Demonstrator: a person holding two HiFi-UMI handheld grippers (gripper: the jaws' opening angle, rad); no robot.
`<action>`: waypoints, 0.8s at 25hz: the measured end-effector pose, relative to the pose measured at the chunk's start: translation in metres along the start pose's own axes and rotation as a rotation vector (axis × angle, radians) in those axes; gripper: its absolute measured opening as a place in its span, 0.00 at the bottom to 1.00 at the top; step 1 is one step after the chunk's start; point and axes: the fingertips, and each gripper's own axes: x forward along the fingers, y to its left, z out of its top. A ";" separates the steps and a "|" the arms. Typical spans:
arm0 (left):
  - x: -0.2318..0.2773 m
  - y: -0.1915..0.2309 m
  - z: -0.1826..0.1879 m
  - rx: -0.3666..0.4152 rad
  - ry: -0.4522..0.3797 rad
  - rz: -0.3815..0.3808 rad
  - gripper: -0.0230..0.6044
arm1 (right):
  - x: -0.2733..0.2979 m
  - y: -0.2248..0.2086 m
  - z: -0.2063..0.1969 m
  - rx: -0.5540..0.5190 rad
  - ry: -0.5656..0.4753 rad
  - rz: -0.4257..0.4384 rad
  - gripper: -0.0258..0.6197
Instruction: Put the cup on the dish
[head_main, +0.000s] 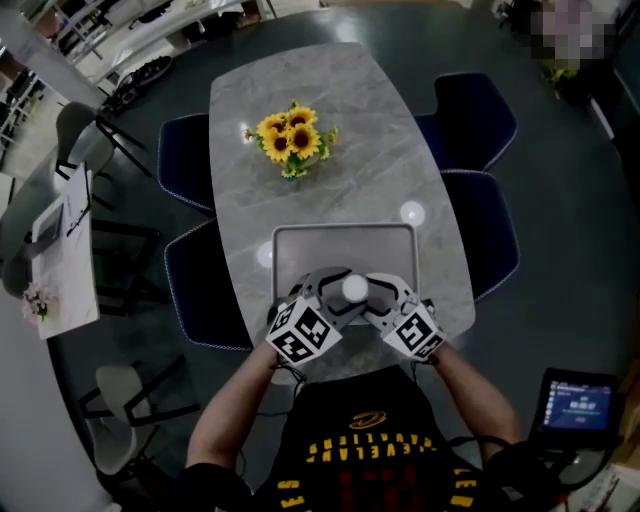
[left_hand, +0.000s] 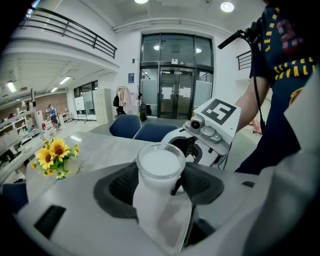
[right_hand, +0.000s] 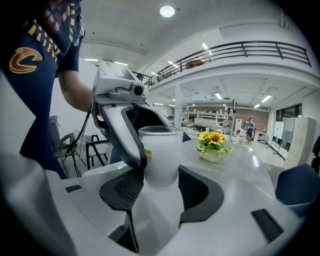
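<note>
A frosted white cup (head_main: 354, 289) (left_hand: 159, 165) (right_hand: 160, 155) hangs just above the near edge of the grey rectangular dish (head_main: 345, 232), held between both grippers. From the left, my left gripper (head_main: 336, 292) (left_hand: 160, 187) is shut on it, and its dark finger shows pressed to the cup's side in the right gripper view. My right gripper (head_main: 372, 291) (right_hand: 159, 177) closes on the same cup from the right, with its pads against the cup's walls. The cup stands upright. The dish holds nothing.
A pot of sunflowers (head_main: 292, 140) (right_hand: 214, 142) stands mid-table beyond the dish. Dark blue chairs (head_main: 476, 116) flank the grey marble table (head_main: 330, 90). A screen (head_main: 578, 402) sits at lower right, near the person's arm.
</note>
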 end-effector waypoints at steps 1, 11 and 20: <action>0.004 0.000 -0.003 0.005 0.013 0.002 0.46 | 0.002 -0.001 -0.005 0.004 0.006 0.009 0.37; 0.057 0.063 -0.070 -0.082 0.098 0.055 0.46 | 0.073 -0.040 -0.066 -0.047 0.105 0.094 0.37; 0.058 0.054 -0.080 -0.089 0.131 0.078 0.46 | 0.073 -0.031 -0.073 -0.086 0.177 0.119 0.37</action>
